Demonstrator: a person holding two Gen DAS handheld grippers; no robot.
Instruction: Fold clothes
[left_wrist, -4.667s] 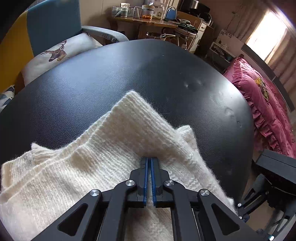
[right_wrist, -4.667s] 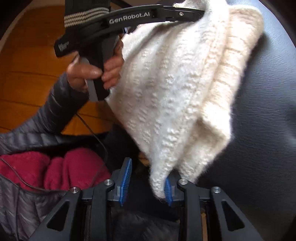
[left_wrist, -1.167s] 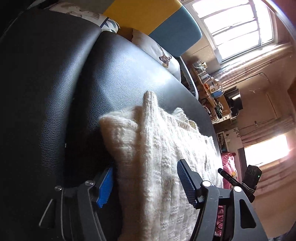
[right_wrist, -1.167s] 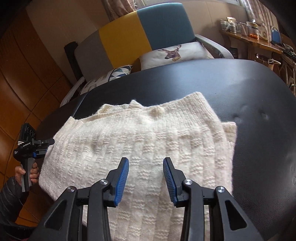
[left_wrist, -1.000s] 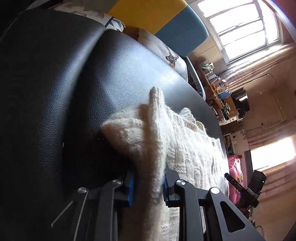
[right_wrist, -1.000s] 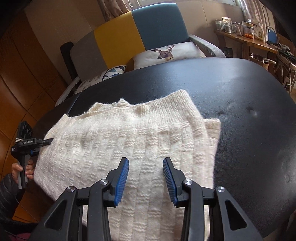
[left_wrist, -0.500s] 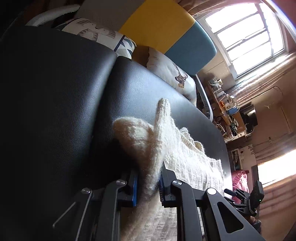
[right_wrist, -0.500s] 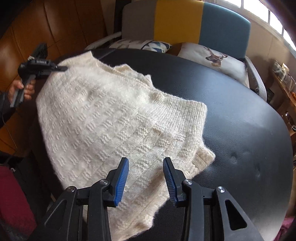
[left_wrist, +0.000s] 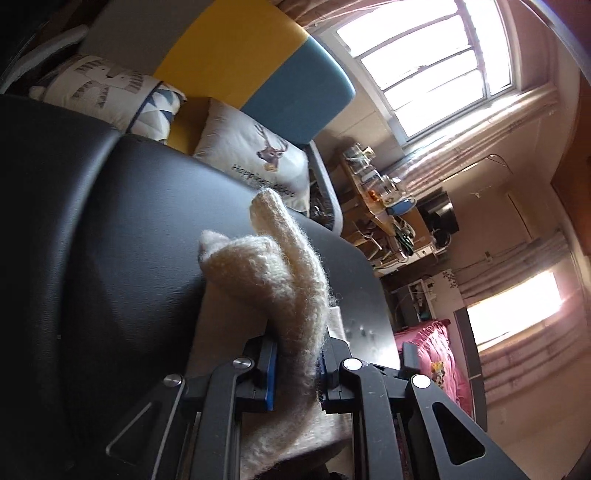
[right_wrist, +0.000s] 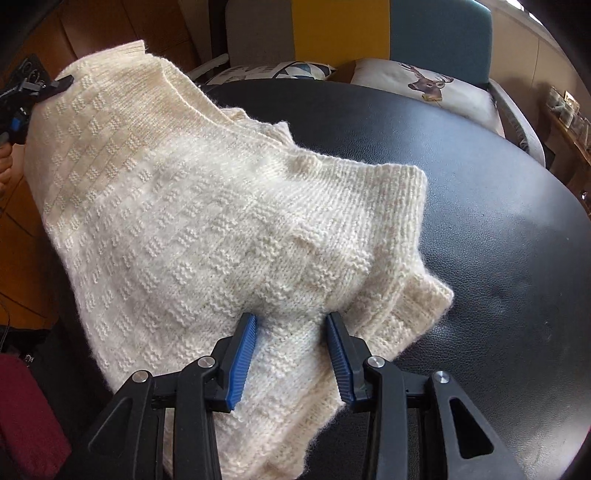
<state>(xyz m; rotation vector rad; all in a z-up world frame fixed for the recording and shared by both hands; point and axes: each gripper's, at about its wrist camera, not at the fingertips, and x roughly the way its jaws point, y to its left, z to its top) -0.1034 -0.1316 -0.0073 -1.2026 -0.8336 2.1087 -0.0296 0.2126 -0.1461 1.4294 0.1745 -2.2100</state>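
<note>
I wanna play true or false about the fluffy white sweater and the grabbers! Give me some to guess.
1. The left hand-held gripper pinches the cream sweater. True.
2. The sweater lies on a black padded surface. True.
3. The right hand-held gripper is shut tight with nothing between its fingers. False: its jaws stand apart, with knit between them.
4. The cushion shows a cat. False: it shows a deer.
5. The sweater is bright red. False: it is cream.
</note>
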